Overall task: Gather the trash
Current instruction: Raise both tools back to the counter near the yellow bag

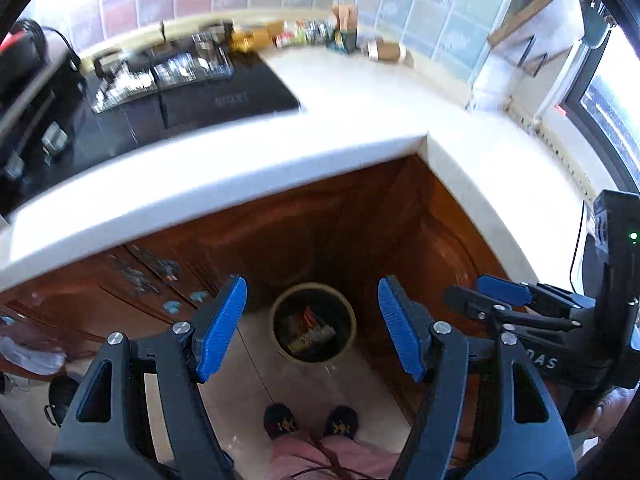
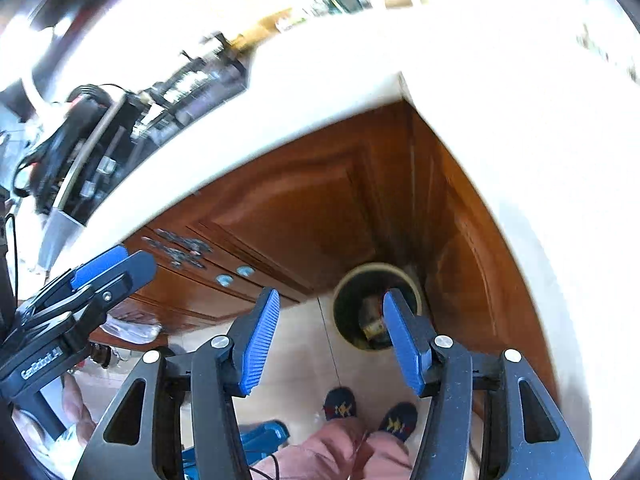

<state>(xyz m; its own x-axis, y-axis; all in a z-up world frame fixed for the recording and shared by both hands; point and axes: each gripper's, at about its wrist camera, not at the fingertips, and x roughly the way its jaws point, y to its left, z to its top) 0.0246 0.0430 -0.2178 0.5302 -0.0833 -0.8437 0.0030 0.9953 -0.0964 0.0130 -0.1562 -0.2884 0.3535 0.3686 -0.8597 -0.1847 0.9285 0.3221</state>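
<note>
A round bin stands on the floor in the corner of the wooden cabinets, with wrappers inside. My left gripper is open and empty, high above the bin. My right gripper is open and empty too, with the bin just behind its right finger. The right gripper also shows at the right of the left wrist view, and the left gripper at the left of the right wrist view.
A white L-shaped countertop wraps above the bin. A black stove sits on it at left. Jars and boxes line the tiled back wall. The person's slippered feet stand on the tiled floor.
</note>
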